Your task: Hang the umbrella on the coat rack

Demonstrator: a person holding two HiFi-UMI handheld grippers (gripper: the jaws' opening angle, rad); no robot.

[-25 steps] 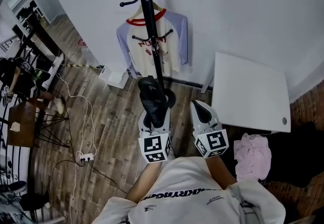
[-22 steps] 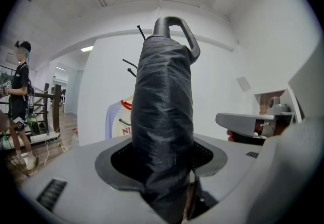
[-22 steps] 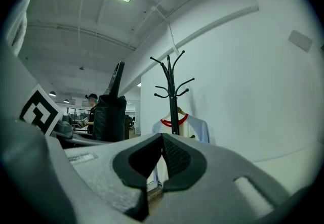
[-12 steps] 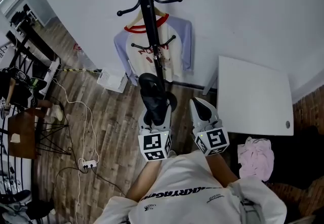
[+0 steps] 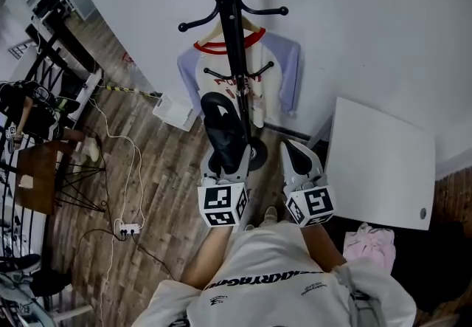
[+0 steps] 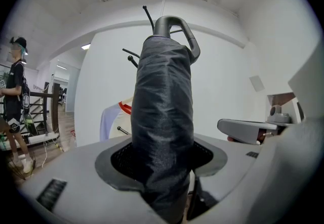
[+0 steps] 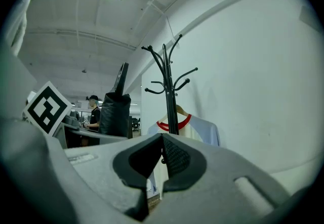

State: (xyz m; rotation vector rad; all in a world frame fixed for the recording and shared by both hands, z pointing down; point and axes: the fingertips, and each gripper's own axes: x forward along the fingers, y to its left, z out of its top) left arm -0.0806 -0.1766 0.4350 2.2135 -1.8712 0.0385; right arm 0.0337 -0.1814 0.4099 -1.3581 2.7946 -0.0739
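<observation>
The coat rack [image 5: 233, 52] is nearer now. The left gripper [image 5: 223, 162] grasps the umbrella [image 5: 220, 122], the right gripper [image 5: 296, 159] is clenched empty; hanging looks close.

Overhead, two level views, shared coat rack [image 5: 234, 60]

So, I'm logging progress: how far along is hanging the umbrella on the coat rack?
Done: the folded umbrella is picked up, clamped in the left gripper. In hand: it's held handle-up, facing the coat rack. Left: looping its handle over a hook; none carries it yet. The right gripper is shut and empty.
</observation>
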